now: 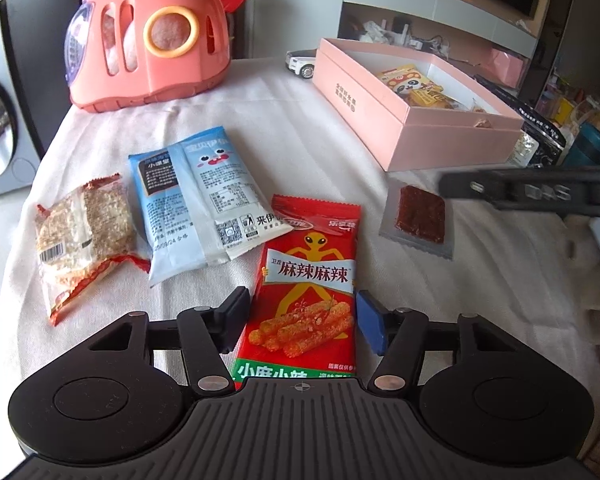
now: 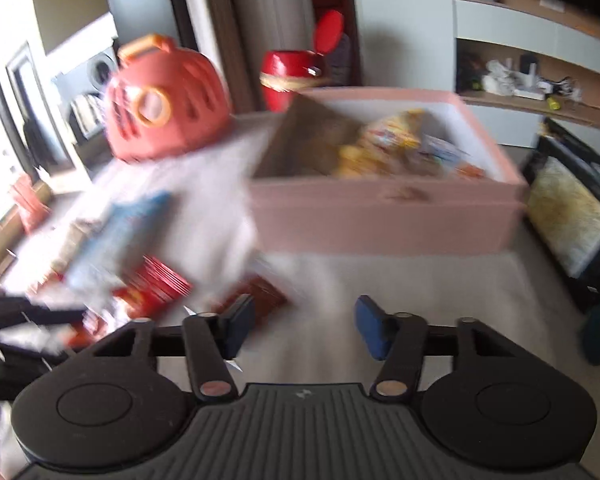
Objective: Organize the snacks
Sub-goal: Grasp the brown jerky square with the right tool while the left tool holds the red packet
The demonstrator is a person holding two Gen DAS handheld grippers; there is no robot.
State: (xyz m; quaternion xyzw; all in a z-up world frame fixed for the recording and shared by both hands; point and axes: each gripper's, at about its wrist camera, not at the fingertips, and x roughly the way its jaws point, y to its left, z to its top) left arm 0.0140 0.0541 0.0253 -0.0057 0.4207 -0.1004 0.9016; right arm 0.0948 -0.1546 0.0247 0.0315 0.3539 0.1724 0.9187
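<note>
Nearest, the left claw [image 1: 302, 322] straddles a glossy red snack packet [image 1: 306, 280] lying flat on the white cloth of the desk [image 1: 292, 128], its pads just beside the packet's edges and not visibly pressing, while the right claw [image 2: 305, 330] hangs apart with nothing between its pads. Beyond lie a crinkly clear cracker packet [image 1: 85, 240], a smooth blue-and-white pouch [image 1: 198, 196] and a small flat square of dark dried meat [image 1: 420, 214], all still to be packed. Farther back, the rectangular pink cardboard box [image 1: 452, 140] already holds several yellow packets, so the job seems partly done.
</note>
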